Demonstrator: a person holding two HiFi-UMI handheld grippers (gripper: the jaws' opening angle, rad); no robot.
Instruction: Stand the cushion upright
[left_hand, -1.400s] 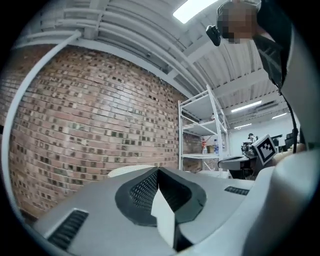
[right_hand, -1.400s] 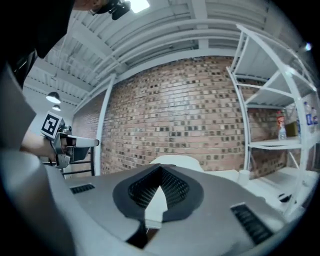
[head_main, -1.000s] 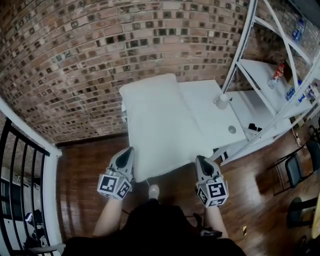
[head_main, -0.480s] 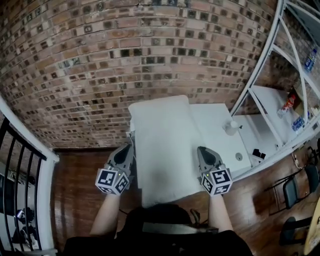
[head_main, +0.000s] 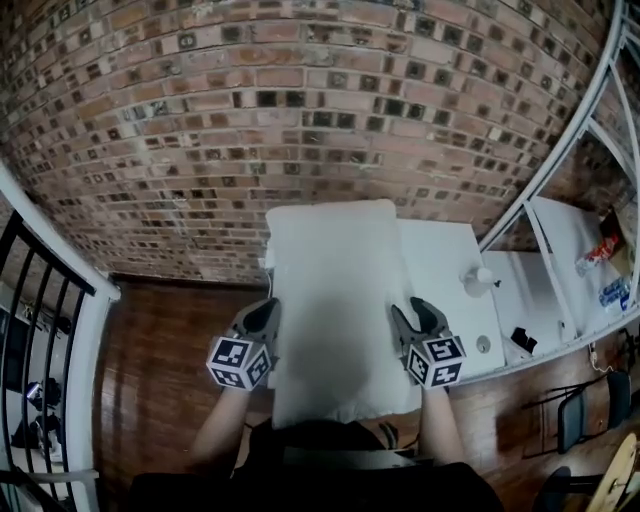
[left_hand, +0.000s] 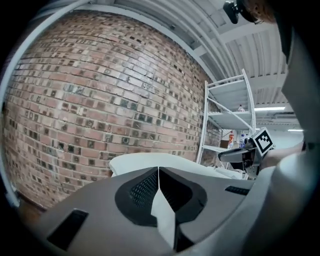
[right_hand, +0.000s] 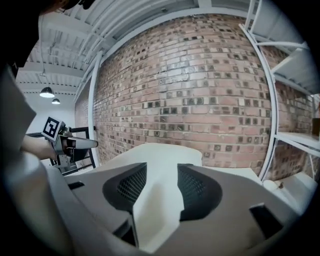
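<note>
I hold a gripper in each hand, and the white cushion (head_main: 335, 265) lies flat between them. It is not standing up yet. Its long shape runs away from me, and its far end is by the brick wall (head_main: 300, 100) ahead of both grippers. Its near end reaches back past the grippers toward my body.

My left gripper (head_main: 270, 304) is at the cushion's left edge. Its jaws are closed, and a thin bit of white cushion cloth is pinched between them.

My right gripper (head_main: 412, 308) is at the cushion's right edge. Its jaws have just been opening. Now they stand apart, with the white cushion showing in the gap between them, and they do not squeeze it.

The cushion rests on a white tabletop (head_main: 445, 255). The bare part of the tabletop is just to the right of my right gripper. A small white container (head_main: 480, 276) stands there, a bit ahead of that gripper and to its right. A white shelf rack (left_hand: 230, 120) stands farther off on that same side.
</note>
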